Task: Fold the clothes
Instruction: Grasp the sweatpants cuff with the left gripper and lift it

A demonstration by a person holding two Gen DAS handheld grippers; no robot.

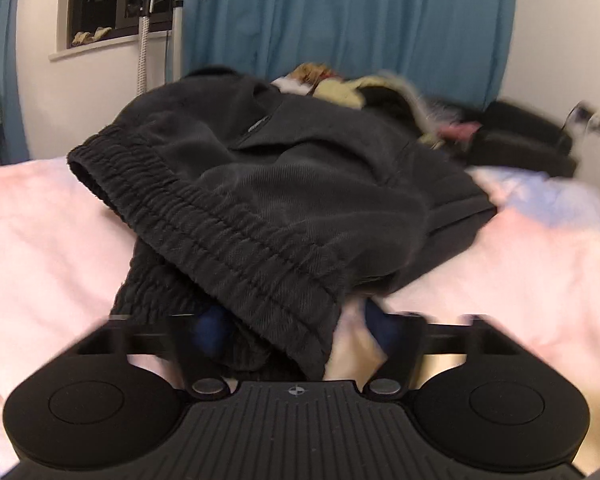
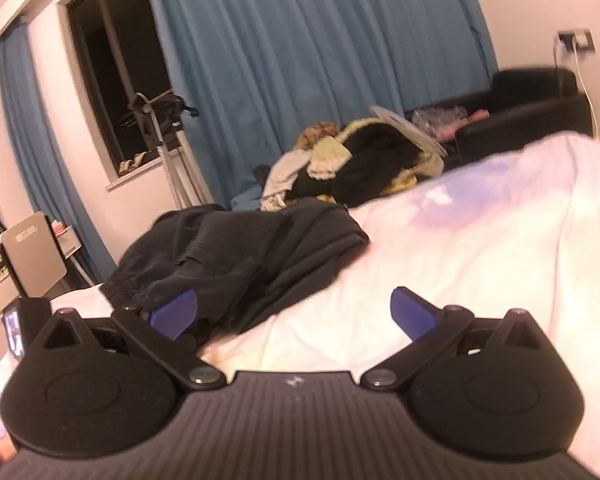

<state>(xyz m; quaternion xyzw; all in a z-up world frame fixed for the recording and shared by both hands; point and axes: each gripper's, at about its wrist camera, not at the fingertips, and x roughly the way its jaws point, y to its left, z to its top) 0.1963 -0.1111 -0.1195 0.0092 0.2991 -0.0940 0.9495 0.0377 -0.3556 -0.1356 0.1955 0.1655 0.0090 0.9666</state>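
We have the dark trousers (image 1: 284, 184) lying on the bed (image 1: 52, 232), a pale pink sheet under them, and the move ahead turns on how their elasticated waistband (image 1: 220, 232) sits against our 2 tongs.

In the left wrist view the waistband runs on a diagonal from the far left down to the near middle, and its near end drops right between the fingers of the left tongs (image 1: 296, 332). The fingers are spread, with cloth draped over and between them; we cannot tell whether any of it is pinched, as the blue pads are blurred and half covered. The rest of the garment is heaped away from us toward the far edge of the bed.

In the right wrist view the right tongs (image 2: 294, 312) stand spread wide and hold nothing. The trousers lie ahead and to the left of them, their bulk stretching from the left edge of the bed toward the middle; the left blue pad (image 2: 174, 314) appears just in front of the cloth's near edge, while the right pad is over bare sheet.

We judge the left tongs the nearer to a grip on the waistband.

A pile of other clothes (image 2: 356, 160) lies beyond the far edge.
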